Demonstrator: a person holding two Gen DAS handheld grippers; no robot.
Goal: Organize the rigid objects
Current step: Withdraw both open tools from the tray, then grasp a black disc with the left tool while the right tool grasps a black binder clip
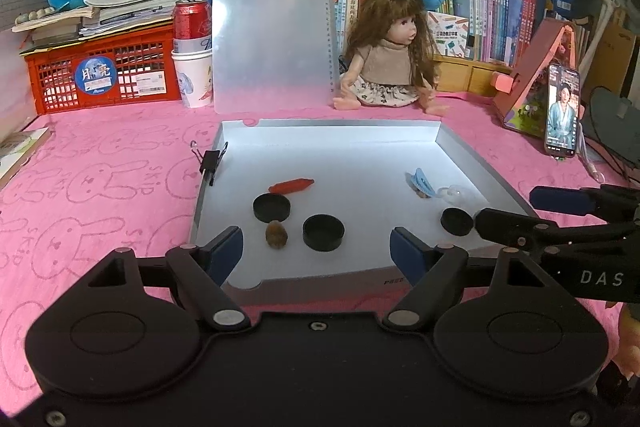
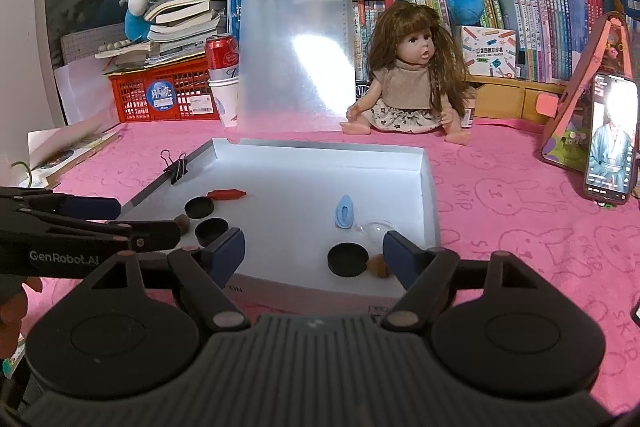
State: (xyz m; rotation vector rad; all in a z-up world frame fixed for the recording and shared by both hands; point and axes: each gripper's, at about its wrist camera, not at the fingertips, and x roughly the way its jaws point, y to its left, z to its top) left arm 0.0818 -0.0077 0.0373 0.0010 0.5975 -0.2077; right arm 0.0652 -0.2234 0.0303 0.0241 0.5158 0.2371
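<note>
A shallow white tray lies on the pink cloth and holds small items. In it are a red capsule-shaped piece, a black lid, a black cap, a brown nut, a blue clip, a clear plastic piece, another black cap and a second brown nut. My left gripper hovers open at the tray's near left. My right gripper hovers open at the near right. Neither holds anything.
A black binder clip sits on the tray's left wall. Behind the tray stand a clear clipboard, a doll, a red can in paper cups and a red crate. A lit phone leans at the right.
</note>
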